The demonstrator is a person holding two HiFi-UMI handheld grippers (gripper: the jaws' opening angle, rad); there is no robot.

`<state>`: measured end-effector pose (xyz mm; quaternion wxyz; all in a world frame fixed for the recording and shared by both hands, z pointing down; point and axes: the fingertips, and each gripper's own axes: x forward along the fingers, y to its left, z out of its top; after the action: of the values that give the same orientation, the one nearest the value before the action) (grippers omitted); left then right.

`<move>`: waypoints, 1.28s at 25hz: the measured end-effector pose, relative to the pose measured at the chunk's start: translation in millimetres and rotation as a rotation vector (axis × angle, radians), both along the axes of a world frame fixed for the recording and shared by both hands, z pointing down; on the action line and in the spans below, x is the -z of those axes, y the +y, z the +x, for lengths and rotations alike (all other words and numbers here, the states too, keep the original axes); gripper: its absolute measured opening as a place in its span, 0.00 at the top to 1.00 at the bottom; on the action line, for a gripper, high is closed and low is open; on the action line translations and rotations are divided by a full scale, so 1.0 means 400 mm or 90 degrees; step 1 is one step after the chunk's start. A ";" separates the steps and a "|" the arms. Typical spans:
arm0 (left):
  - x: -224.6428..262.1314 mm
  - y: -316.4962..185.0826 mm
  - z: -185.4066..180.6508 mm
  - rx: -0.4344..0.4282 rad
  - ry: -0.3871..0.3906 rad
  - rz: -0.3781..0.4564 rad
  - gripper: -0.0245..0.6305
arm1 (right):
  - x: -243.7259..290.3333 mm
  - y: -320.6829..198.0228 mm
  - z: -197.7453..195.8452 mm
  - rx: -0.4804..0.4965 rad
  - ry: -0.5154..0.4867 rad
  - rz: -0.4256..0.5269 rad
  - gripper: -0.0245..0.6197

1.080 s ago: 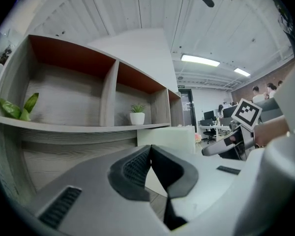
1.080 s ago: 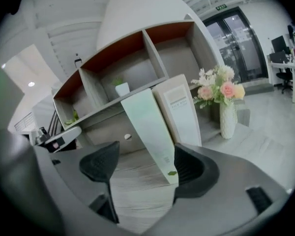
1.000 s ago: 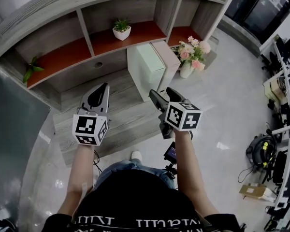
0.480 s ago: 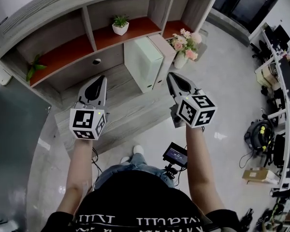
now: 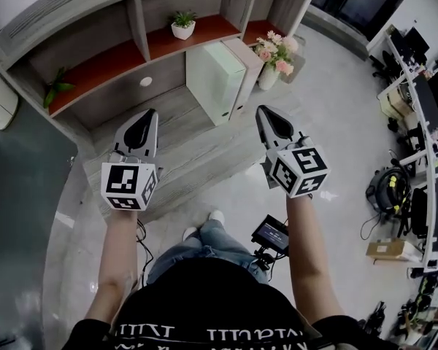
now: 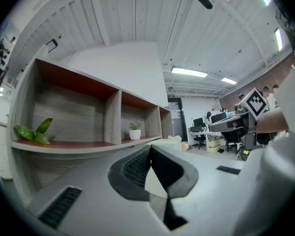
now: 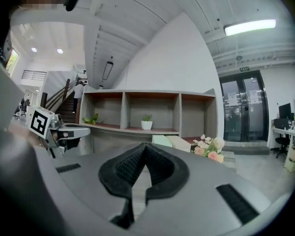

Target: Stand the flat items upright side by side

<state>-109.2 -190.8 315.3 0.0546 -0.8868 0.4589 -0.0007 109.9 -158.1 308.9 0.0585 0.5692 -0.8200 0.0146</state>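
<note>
Head view shows me both tongs held short of the shelf unit (image 5: 95,86). The left gripper (image 5: 147,119) is closed with nothing in it; the right gripper (image 5: 269,117) is closed and empty too. The pale green flat item (image 5: 215,79) and the beige flat item (image 5: 242,53) stand upright, side by side, on the low wooden ledge (image 5: 182,148).

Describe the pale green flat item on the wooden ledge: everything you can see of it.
The pale green item is a flat, rectangular slab, like a thick folder or box, with smooth, matte faces; its material I cannot tell. It stands upright on the grey wooden ledge below the red-floored shelf compartments, one narrow edge facing up. A beige flat item stands upright against its right side in the head view, apparently touching. Nothing else touches it.
</note>
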 end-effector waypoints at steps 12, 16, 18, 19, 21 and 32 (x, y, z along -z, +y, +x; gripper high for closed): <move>0.055 0.058 0.046 0.046 0.012 0.044 0.94 | 0.050 0.060 0.055 0.006 0.065 0.082 0.94; 0.073 0.071 0.078 0.073 0.019 0.052 0.94 | 0.056 0.063 0.089 0.027 0.056 0.083 0.94; 0.076 0.077 0.088 0.087 0.021 0.053 0.94 | 0.058 0.063 0.102 0.036 0.057 0.085 0.94; 0.079 0.079 0.093 0.093 0.022 0.054 0.94 | 0.059 0.062 0.109 0.037 0.057 0.086 0.94; 0.082 0.085 0.100 0.105 0.021 0.056 0.94 | 0.060 0.064 0.123 0.033 0.056 0.088 0.94; 0.093 0.099 0.139 0.125 0.007 0.066 0.94 | 0.077 0.074 0.155 0.042 0.077 0.106 0.94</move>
<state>-53.7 -151.1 278.0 0.0970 -0.8336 0.5433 0.0227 171.8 -128.5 278.0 0.0605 0.5445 -0.8318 -0.0896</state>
